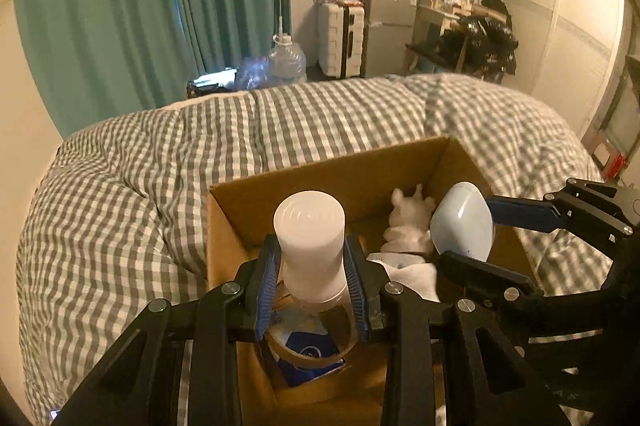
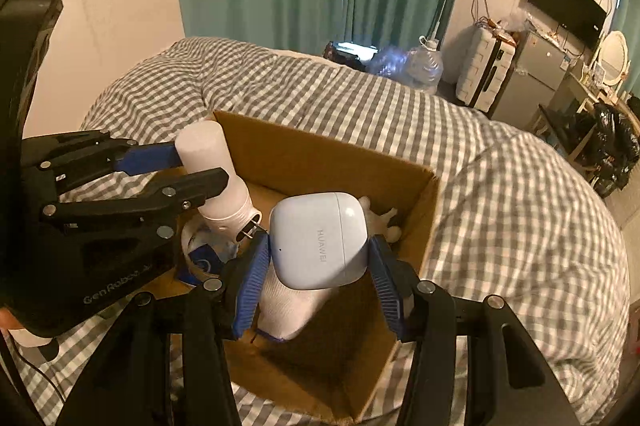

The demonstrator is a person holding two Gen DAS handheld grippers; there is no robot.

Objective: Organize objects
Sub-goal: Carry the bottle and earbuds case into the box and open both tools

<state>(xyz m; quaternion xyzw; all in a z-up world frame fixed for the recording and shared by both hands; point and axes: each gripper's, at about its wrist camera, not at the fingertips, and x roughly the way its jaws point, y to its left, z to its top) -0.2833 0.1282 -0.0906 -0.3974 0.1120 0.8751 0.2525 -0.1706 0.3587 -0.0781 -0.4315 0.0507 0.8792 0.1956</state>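
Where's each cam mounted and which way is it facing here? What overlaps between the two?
Left wrist: sits on the left gripper, looks along its fingers into the cardboard box on the checked duvet; own fingers clamp the white plug-in device; right gripper enters at right.
Right wrist: sits on the right gripper, looks down into the box from the other side; its fingers flank the earbuds case; left gripper shows at left.
Shared: box, device, case, white plush toy, tape roll, duvet, teal curtains.
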